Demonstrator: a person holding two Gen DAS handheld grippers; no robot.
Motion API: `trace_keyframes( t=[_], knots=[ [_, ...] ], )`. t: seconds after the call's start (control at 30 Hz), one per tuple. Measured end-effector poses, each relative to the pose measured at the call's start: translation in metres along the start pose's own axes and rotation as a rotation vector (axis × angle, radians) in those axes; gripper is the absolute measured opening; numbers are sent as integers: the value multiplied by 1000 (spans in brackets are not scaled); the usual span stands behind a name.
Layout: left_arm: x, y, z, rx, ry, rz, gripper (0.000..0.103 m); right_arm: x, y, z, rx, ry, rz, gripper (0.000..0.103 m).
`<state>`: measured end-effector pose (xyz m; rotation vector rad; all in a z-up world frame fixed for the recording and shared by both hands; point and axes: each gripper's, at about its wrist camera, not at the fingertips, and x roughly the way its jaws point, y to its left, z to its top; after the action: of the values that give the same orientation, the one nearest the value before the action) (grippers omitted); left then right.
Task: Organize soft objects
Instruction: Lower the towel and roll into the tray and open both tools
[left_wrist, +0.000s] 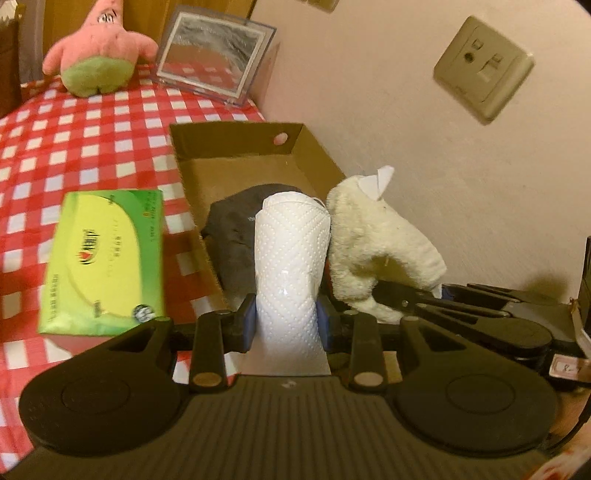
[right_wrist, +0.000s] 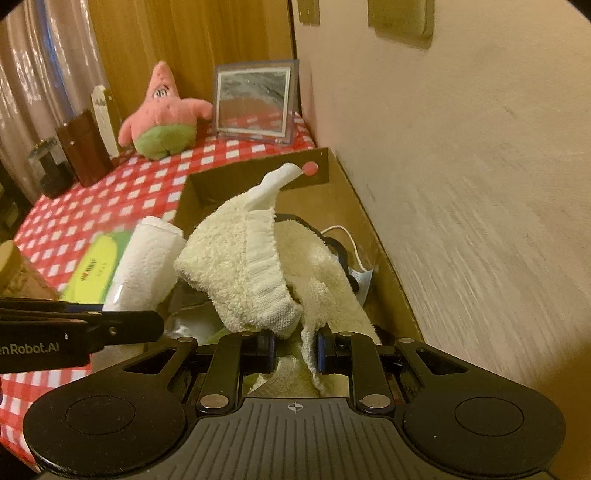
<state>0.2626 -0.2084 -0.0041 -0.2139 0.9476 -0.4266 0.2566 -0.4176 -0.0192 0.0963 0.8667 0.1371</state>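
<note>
Left wrist view shows the left gripper (left_wrist: 285, 317) squeezing a white paper roll (left_wrist: 291, 251), its pads pinching the roll's lower end so it looks thin there. The roll sticks up over the near end of the cardboard box (left_wrist: 236, 146), above a dark cloth (left_wrist: 231, 229) lying inside. The right gripper (right_wrist: 295, 345) is closed on a fluffy cream towel (right_wrist: 251, 266), which hangs in a loose bunch over the same box, just beside the roll.

What could go wrong: both hands crowd the same end of the box, so the towel could bump the roll or catch on a gripper. The towel is floppy, so a hanging part could land over the box wall. The roll could tip out if it is let go too high.

The roll is bumpy with little dots and partly shiny, maybe wrapped. The green tissue pack (left_wrist: 105, 254) and the pink star toy (left_wrist: 98, 48) sit on the checked tablecloth (left_wrist: 92, 136), not in the box yet
</note>
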Motion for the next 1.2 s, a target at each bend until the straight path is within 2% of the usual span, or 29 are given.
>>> trace_keyframes(
  t=[0.4, 0.67, 0.87, 0.9, 1.07, 1.2],
  knots=[
    [68, -2, 8, 23, 84, 32, 32, 55, -2, -2, -102, 120, -8, 20],
    [97, 7, 25, 18, 104, 45, 32, 77, 2, 14, -121, 92, 3, 20],
    [112, 17, 46, 11, 91, 73, 37, 98, 9, 33, -154, 58, -5, 20],
    [113, 19, 50, 6, 87, 76, 41, 102, 10, 37, -156, 53, -6, 20],
    [118, 27, 69, -1, 63, 84, 45, 116, 7, 49, -173, 45, -14, 20],
    [113, 29, 71, -2, 60, 65, 46, 109, 6, 48, -175, 55, -15, 20]
  ],
)
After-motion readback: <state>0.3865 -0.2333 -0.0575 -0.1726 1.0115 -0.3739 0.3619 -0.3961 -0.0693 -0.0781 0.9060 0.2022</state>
